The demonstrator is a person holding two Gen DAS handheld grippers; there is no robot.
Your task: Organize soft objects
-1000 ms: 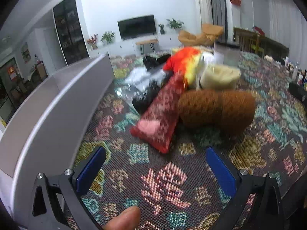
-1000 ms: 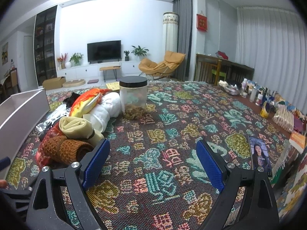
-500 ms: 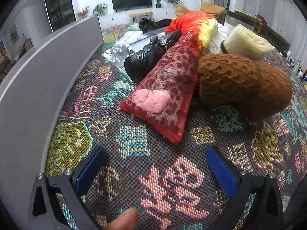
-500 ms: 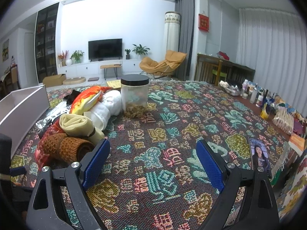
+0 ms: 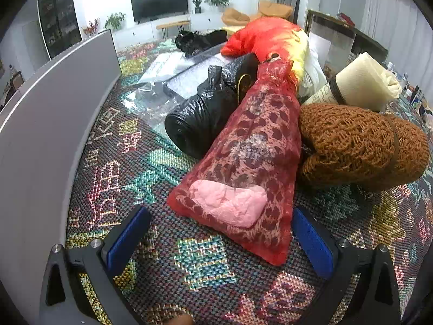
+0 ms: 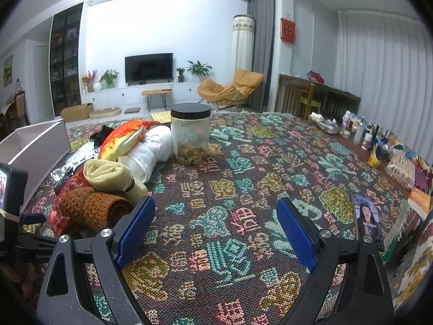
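Grey box wall [image 5: 48, 124] close on the left; bare patterned cloth [image 6: 243, 189] gives room on the right. Left gripper [image 5: 219, 233] spread wide, empty, red spotted bundle [image 5: 249, 162] lying between its fingertips, brown knit roll [image 5: 360, 149] touching alongside. Right gripper [image 6: 215, 230] spread, empty, over the cloth.

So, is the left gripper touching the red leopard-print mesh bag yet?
Cannot tell. In the left wrist view, the left gripper stands open around the red leopard-print mesh bag; the bag's corner overlaps the right pad, hiding any gap.
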